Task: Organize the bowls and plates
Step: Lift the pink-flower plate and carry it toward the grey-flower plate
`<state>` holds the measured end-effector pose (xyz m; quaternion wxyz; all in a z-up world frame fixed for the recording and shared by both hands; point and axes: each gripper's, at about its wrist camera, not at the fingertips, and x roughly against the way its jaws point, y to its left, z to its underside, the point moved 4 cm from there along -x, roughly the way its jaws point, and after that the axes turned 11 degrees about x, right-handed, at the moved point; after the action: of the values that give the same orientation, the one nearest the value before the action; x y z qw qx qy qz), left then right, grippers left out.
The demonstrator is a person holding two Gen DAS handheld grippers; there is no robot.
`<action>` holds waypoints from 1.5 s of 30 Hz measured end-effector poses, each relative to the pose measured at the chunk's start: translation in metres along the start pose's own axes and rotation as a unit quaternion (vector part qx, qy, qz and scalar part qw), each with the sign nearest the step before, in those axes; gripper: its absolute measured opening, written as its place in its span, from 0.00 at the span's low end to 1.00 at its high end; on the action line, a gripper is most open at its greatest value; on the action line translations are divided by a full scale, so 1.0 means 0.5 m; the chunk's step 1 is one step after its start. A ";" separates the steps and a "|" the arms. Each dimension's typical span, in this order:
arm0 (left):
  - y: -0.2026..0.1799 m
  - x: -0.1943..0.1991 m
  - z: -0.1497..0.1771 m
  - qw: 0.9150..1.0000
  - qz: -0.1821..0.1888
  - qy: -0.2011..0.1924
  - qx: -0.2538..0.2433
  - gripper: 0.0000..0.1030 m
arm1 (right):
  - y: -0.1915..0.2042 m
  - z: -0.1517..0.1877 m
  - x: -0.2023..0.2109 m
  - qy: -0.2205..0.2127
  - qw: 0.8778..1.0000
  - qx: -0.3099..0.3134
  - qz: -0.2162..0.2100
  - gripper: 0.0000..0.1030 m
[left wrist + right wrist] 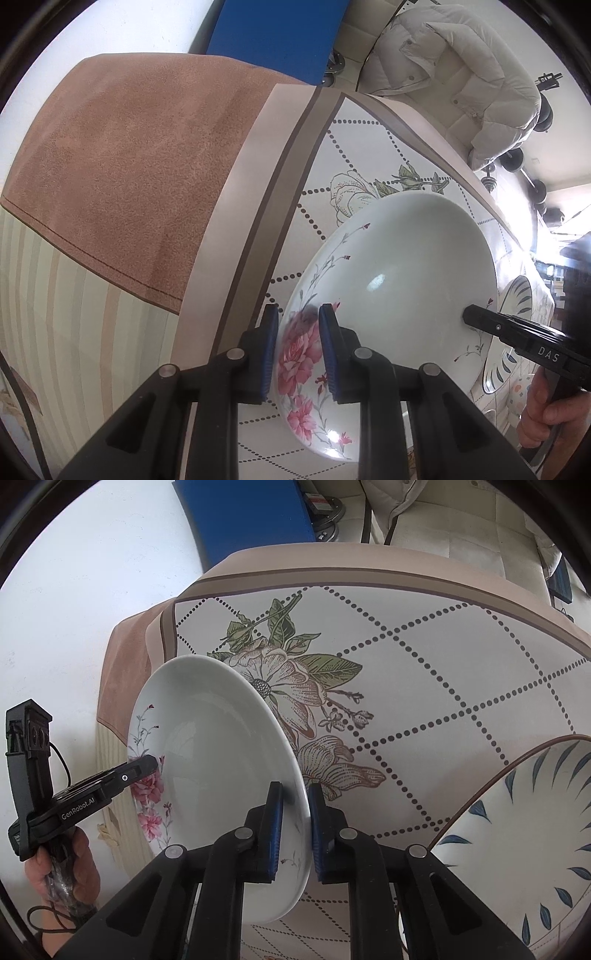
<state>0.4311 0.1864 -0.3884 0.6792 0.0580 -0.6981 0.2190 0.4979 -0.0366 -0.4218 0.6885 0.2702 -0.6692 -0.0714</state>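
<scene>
My left tongs (297, 354) and right tongs (295, 830) clench opposite rims of the floral plate (399, 280), tilted above the tablecloth (443, 664). Uneven lifting could slip it toward the blue-leaf plate (535, 830) at four o'clock.

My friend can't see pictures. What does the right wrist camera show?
The right tool pinches the rim of a white floral porcelain plate; the left tool grips the opposite edge. Below lies a dotted, flower-printed tablecloth, with a blue-leaf patterned plate at right.
</scene>
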 end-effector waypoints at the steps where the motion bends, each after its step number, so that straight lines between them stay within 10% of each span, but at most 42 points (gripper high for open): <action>1: -0.005 0.006 0.002 1.000 0.000 -0.001 -0.003 0.19 | 0.000 0.007 0.006 -0.002 1.000 -0.001 -0.002 0.15; 14: -0.108 0.077 0.126 0.999 0.003 -0.005 -0.052 0.19 | -0.012 0.142 0.154 -0.049 0.999 -0.013 -0.012 0.15; 28: -0.307 0.056 0.362 0.989 0.018 0.035 -0.140 0.19 | -0.150 0.453 0.287 -0.071 0.993 -0.097 -0.001 0.15; 45: -0.376 -0.077 0.535 0.976 -0.032 0.094 -0.194 0.19 | -0.287 0.663 0.257 -0.051 0.986 -0.158 0.006 0.15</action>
<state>0.2581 -0.0935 -0.3784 0.7466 -0.0738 -0.6582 0.0622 0.2297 -0.3084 -0.3891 0.6877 0.1497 -0.6856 -0.1860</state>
